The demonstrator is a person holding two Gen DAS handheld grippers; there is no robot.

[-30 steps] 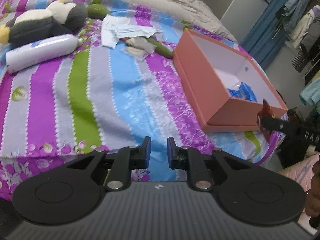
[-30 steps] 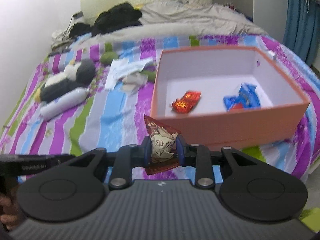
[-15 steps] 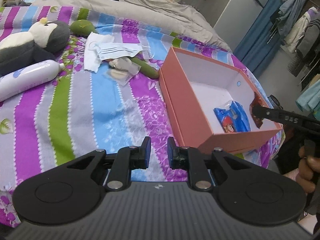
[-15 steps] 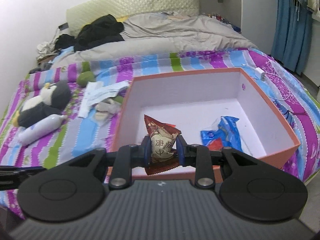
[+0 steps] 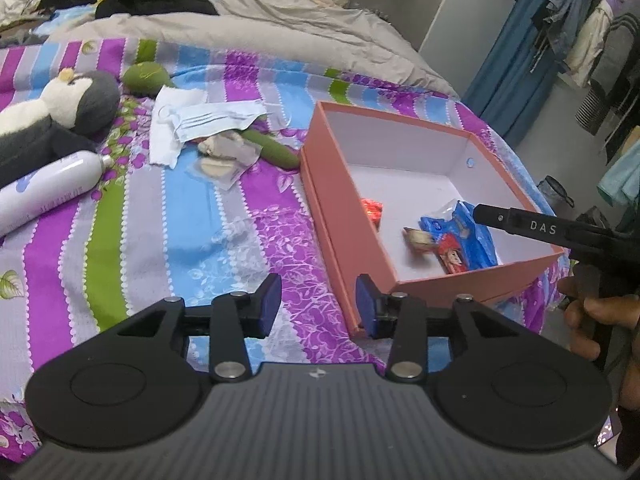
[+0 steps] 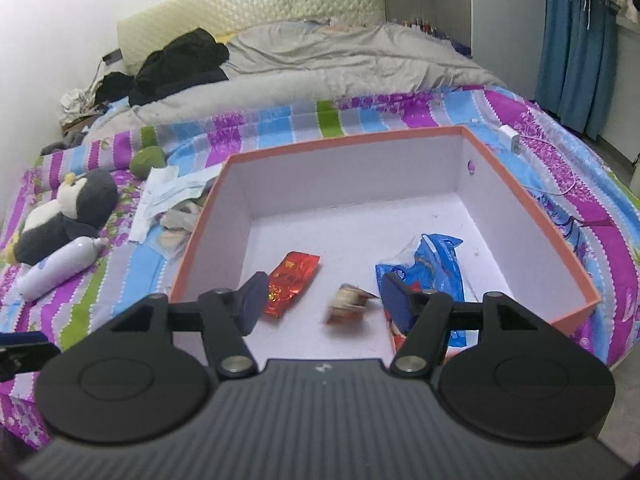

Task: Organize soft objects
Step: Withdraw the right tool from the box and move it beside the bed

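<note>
An open orange box (image 6: 536,216) (image 5: 332,200) lies on the striped bedspread. Inside it are a red packet (image 6: 292,280) (image 5: 372,210), a blue packet (image 6: 436,268) (image 5: 464,236) and a brown snack pouch (image 6: 348,304) (image 5: 418,238), blurred as it drops. My right gripper (image 6: 324,306) hovers over the box's near edge, its jaws opening, the pouch below and free of the pads. My left gripper (image 5: 318,306) hangs above the bedspread beside the box's near corner, its jaws opening on nothing. A penguin plush (image 5: 48,120) (image 6: 68,216) lies at the left.
A white bottle (image 5: 44,196) (image 6: 56,268), a green plush (image 5: 148,76), tissues and a face mask (image 5: 200,120) and small wrapped items (image 5: 224,160) lie left of the box. Grey quilt and dark clothes lie behind. A hand (image 5: 592,320) holds the right gripper's handle.
The right gripper opened and let go of the brown pouch, which falls into the box. The left gripper's jaws have spread apart. Both views moved closer to the box.
</note>
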